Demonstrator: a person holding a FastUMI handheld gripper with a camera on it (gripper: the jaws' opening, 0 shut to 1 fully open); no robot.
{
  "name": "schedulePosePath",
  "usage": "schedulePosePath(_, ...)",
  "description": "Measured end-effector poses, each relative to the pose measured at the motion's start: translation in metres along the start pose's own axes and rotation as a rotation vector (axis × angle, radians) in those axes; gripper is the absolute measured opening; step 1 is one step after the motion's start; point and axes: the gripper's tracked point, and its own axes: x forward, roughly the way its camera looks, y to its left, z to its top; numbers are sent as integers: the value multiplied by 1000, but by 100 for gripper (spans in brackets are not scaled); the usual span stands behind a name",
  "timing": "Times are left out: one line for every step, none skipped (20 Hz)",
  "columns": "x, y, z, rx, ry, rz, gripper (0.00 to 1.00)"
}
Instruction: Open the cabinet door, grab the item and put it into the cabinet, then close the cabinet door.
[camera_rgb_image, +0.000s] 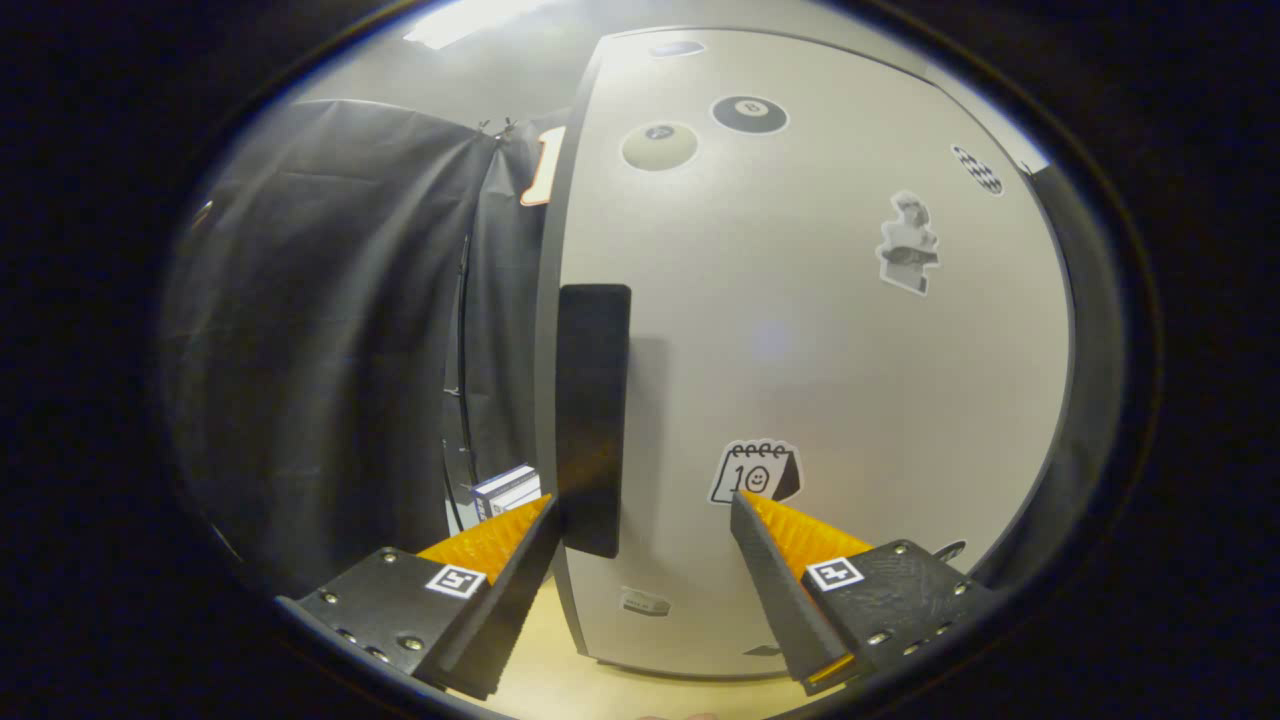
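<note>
Claw wide open, empty, straddling the lower end of the door handle. Cabinet door looks shut. Small box sits on the worktop left of the cabinet. If gripping the handle: centre on it, close squarely.

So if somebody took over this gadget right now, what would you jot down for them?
Gripper: open, holding nothing, fingers apart either side of the black vertical handle's lower end, close to it.
Pale grey sticker-covered cabinet door: looks shut.
Small white-and-blue box: on the light wooden tabletop, left of the cabinet, beyond the left finger.
Done or left: the box lies outside; it remains to go inside, behind a closed door.
</note>
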Motion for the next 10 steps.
schedulePosePath(-5, 2, 4, 4, -12, 15, 100)
schedulePosePath(-12, 3, 9, 13, -25, 27, 100)
schedulePosePath(-20, 4, 13, 22, -35, 40, 100)
schedulePosePath(-28, 4, 17, 31, -41, 48, 100)
schedulePosePath(-36, 1, 20, 37, -46, 52, 100)
schedulePosePath(-44, -5, 23, 37, -55, 48, 100)
schedulePosePath(-51, -14, 28, 32, -68, 30, 100)
schedulePosePath(-59, -27, 33, 24, -78, 5, 100)
schedulePosePath(-68, -43, 37, 17, -89, -27, 100)
schedulePosePath(-76, -60, 42, 10, -102, -62, 100)
